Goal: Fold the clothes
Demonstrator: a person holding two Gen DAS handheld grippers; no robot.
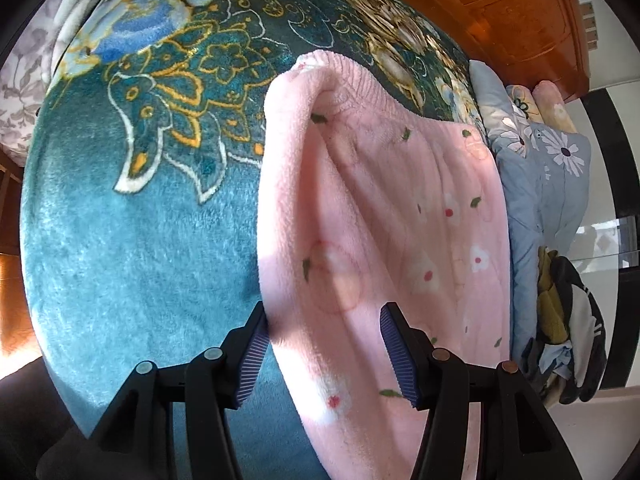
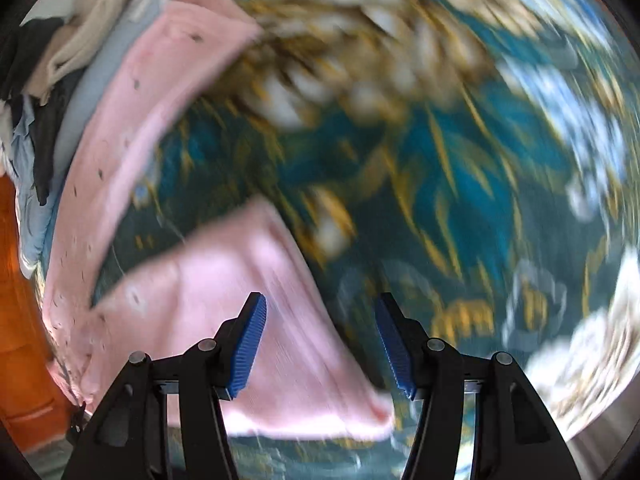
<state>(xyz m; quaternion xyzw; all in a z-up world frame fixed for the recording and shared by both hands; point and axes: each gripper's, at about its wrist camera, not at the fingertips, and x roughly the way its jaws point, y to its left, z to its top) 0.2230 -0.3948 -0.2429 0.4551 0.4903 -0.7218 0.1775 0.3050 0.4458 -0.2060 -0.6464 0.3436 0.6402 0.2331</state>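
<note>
A pink fleece garment (image 1: 384, 216), soft and fuzzy with a ribbed cuff, lies on a plush teal blanket (image 1: 132, 240) with a slight sheen. Far right, a glossy wooden headboard (image 1: 500, 12) and smooth cotton bedding (image 1: 552, 184). Each claw (image 1: 322, 354) is matt black plastic with ridged blue rubber pads (image 1: 394, 350).

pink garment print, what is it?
Pink fleece garment with small white flowers and green leaves; clearest in left wrist view.
</note>
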